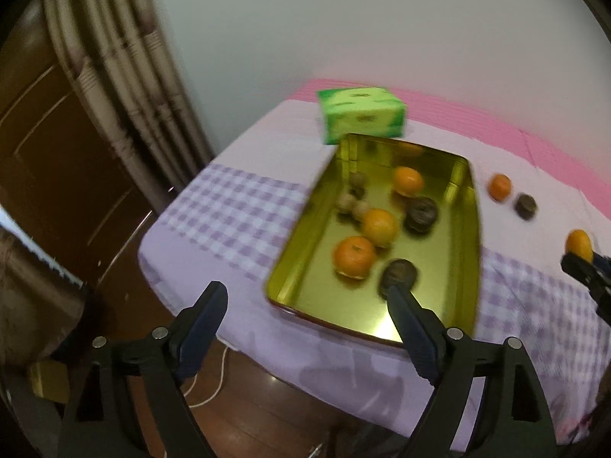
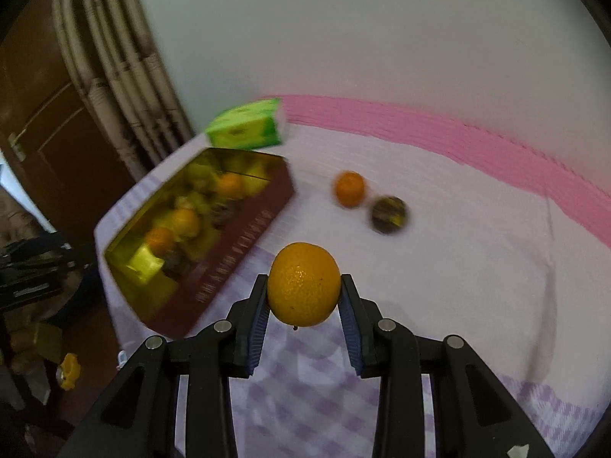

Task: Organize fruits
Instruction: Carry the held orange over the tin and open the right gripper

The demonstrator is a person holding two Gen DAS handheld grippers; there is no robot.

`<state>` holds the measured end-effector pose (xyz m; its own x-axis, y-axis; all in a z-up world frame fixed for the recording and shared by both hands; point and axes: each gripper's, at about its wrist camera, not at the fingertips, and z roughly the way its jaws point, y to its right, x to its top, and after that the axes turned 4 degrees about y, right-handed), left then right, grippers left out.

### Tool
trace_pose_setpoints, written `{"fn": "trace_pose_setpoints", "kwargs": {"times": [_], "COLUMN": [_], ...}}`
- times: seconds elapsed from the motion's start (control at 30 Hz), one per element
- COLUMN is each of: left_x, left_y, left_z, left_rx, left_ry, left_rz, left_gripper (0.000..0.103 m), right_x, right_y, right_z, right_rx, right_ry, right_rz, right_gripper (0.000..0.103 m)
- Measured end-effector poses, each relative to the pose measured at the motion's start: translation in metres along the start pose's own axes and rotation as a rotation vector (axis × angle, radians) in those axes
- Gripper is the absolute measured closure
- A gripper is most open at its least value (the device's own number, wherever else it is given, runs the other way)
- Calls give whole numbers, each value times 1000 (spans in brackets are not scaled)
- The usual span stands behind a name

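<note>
Orange (image 2: 303, 284) pinched in right gripper (image 2: 303, 294), above the checked cloth (image 2: 324, 400), right of gold tin (image 2: 160, 290). Left gripper (image 1: 307, 297) spread wide, nothing btwn, near edge of tin w/ oranges (image 1: 354, 256) inside. Loose orange (image 2: 349, 189) farther back.

The scene is viewed from two fisheye cameras, each mounted behind a gripper and aimed steeply downward along its jaws. From the left wrist, the gold tray (image 1: 464, 252) is seen close ahead, just beyond the jaws, with the green box (image 1: 361, 116) farther off against the wall. From the right wrist, the cloth-covered bench (image 2: 477, 267) is looked across from nearby, the tray lying ahead and left of the jaws. Shared by both views are the tray, the green box, a loose orange (image 1: 500, 187) and a dark fruit (image 1: 526, 206) on the cloth. The right gripper (image 1: 582, 267) is caught at the left view's right edge.
</note>
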<state>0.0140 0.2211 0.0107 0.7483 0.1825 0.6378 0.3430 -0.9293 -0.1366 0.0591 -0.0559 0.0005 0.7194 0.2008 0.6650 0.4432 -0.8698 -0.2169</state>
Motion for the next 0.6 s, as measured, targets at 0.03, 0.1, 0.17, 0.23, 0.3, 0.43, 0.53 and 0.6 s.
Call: {"fn": "trace_pose_setpoints", "kwargs": {"times": [0.03, 0.1, 0.17, 0.23, 0.3, 0.43, 0.53, 0.6], "left_x": [1, 1, 1, 0, 0, 2, 2, 2], "left_y": [-6, -16, -22, -25, -25, -21, -19, -17], "left_z": [2, 7, 12, 16, 18, 18, 18, 20], "left_rx": [12, 36, 45, 45, 52, 70, 73, 78], "left_ry": [-2, -7, -19, -32, -36, -19, -14, -16], "left_rz": [-15, -43, -66, -75, -67, -44, -26, -14], "left_gripper": [17, 16, 16, 16, 16, 16, 14, 14], "right_x": [4, 14, 20, 26, 34, 51, 61, 66], "right_y": [-8, -27, -41, -56, -69, -91, -101, -105], "right_z": [1, 7, 13, 22, 32, 57, 79, 94], "right_rx": [15, 50, 71, 90, 113, 156, 169, 177], "right_ry": [1, -6, -14, -23, -33, -60, -88, -107], "right_rz": [-11, -39, -64, -86, -101, -123, -126, -123], "right_gripper": [71, 71, 71, 71, 71, 71, 71, 71]}}
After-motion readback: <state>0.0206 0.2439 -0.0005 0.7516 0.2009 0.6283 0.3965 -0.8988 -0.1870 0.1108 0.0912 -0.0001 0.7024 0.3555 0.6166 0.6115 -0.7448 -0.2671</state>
